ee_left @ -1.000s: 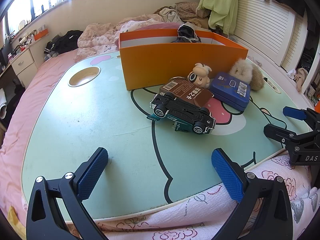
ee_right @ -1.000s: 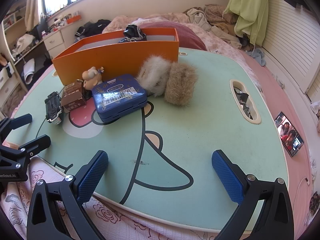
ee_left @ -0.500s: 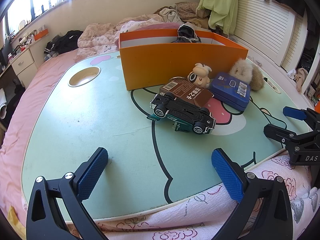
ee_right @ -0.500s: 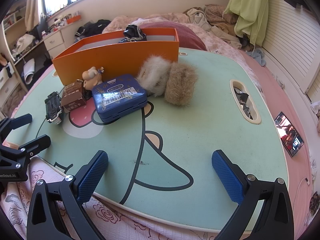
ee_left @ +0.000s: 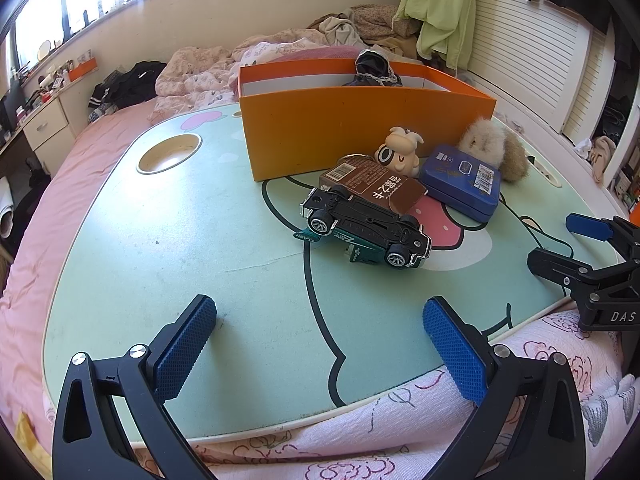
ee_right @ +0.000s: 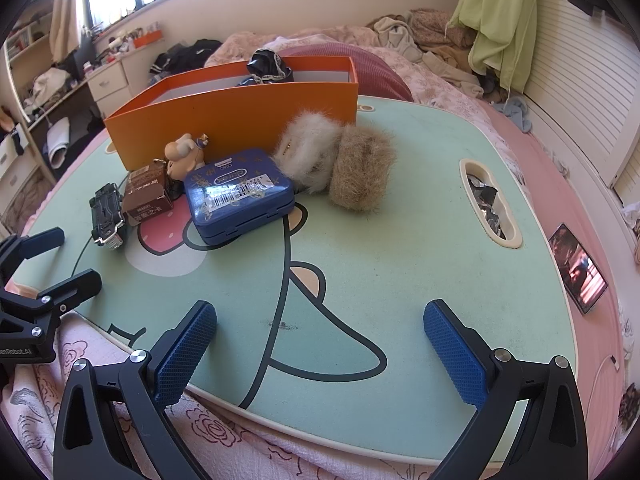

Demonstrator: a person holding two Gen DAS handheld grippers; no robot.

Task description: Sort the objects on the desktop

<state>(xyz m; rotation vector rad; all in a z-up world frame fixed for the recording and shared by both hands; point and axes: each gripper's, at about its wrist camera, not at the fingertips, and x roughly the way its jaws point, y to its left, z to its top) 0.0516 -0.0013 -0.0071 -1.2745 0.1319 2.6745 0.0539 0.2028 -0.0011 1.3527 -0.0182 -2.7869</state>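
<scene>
The left gripper (ee_left: 320,344) hovers over the near edge of the counter (ee_left: 168,248), and its fingers (ee_left: 186,344) are wide apart with nothing between them. The right gripper (ee_right: 320,348) is in the same state: its blue fingers (ee_right: 456,354) stand wide and empty above the near edge of the counter, to the right of the left gripper.

The things to sort lie together in the middle of the counter, in front of an orange box (ee_left: 360,128). A toy car (ee_left: 364,228) lies turned over, its wheels up, nearest to the left gripper. Just behind it, touching it, is a brown carton (ee_left: 372,186). A small cream figurine (ee_left: 398,152) stands between the carton and the box wall. A blue tin (ee_right: 240,194) lies beside the carton, and a fluffy white and brown pouch (ee_right: 340,164) rests behind the tin, against the corner of the box. Some dark cloth (ee_right: 266,66) shows over the back rim of the box.
</scene>
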